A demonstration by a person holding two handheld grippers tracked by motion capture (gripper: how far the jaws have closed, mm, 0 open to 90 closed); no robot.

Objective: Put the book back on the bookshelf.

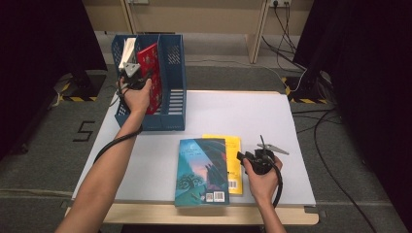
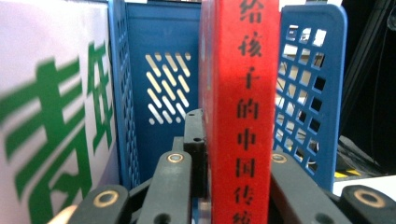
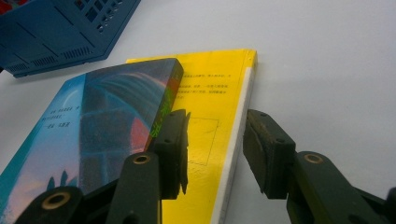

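The red book (image 2: pixel 238 112) stands upright in the blue file rack (image 1: pixel 167 82) at the counter's (image 1: pixel 272 121) far left, pinched at its spine by the left gripper (image 2: pixel 233 186), beside a white book with green lettering (image 2: pixel 51 130). The yellow book (image 3: pixel 215 107) lies flat near the front edge, partly under a teal book (image 1: pixel 201 170). The right gripper (image 3: pixel 215 149) is spread, jaws straddling its white long edge, which runs straight away from that hand, the nearer one.
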